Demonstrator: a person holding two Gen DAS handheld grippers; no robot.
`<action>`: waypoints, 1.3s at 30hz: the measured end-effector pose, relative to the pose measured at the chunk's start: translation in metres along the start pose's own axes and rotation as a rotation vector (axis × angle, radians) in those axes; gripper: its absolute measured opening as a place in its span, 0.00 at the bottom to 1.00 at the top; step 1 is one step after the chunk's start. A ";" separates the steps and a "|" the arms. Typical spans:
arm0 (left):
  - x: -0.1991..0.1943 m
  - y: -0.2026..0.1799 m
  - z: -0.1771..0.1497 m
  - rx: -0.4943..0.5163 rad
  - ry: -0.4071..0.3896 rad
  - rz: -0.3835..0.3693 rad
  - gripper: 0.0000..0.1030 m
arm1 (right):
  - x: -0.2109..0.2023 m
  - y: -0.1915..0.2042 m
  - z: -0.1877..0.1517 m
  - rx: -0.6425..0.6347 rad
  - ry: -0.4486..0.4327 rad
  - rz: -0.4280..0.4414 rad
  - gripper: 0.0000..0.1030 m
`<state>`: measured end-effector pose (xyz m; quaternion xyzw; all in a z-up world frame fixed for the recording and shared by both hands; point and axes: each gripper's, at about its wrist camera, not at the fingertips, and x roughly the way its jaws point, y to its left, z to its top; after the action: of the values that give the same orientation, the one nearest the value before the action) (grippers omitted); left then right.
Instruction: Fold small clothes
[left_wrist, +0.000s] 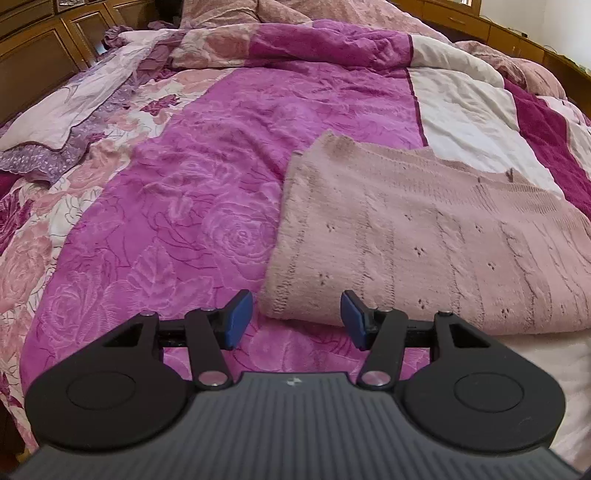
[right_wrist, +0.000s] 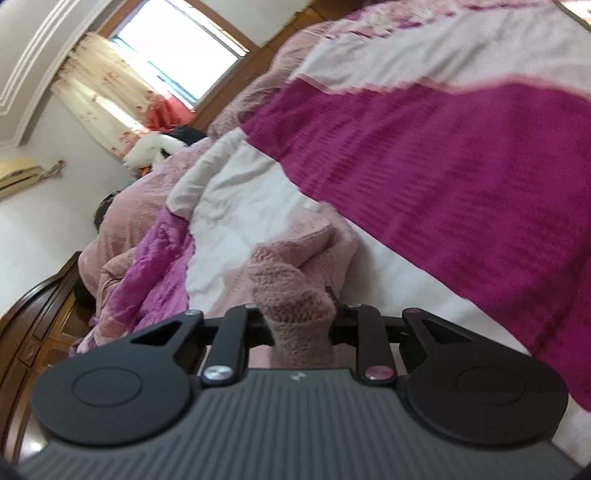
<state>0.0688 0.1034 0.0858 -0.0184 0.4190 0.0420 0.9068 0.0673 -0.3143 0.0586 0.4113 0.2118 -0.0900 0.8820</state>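
Observation:
A pale pink knitted sweater (left_wrist: 424, 240) lies partly folded on the magenta bedspread (left_wrist: 221, 192), to the right of centre in the left wrist view. My left gripper (left_wrist: 297, 319) is open and empty, its blue pads just in front of the sweater's near left corner. In the tilted right wrist view my right gripper (right_wrist: 297, 325) is shut on a bunched-up part of the pink sweater (right_wrist: 295, 291), which fills the gap between the fingers and hides the pads.
The bed is covered with a patchwork quilt of magenta, white (left_wrist: 469, 110) and floral pink panels. Rumpled bedding and pillows (left_wrist: 229, 11) lie at the head. Wooden cabinets (left_wrist: 40, 48) stand at the left. A window with curtains (right_wrist: 177, 62) shows in the right wrist view.

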 end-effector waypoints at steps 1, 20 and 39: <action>-0.001 0.002 0.000 -0.002 -0.003 0.001 0.59 | 0.000 0.003 0.001 -0.007 -0.001 0.006 0.22; -0.010 0.038 0.004 -0.058 -0.033 0.037 0.59 | 0.004 0.148 -0.008 -0.306 0.022 0.185 0.21; -0.006 0.099 -0.017 -0.180 -0.017 0.072 0.59 | 0.073 0.249 -0.196 -0.739 0.402 0.301 0.21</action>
<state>0.0433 0.2006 0.0795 -0.0844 0.4064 0.1124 0.9028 0.1564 -0.0029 0.0845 0.1041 0.3348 0.2030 0.9143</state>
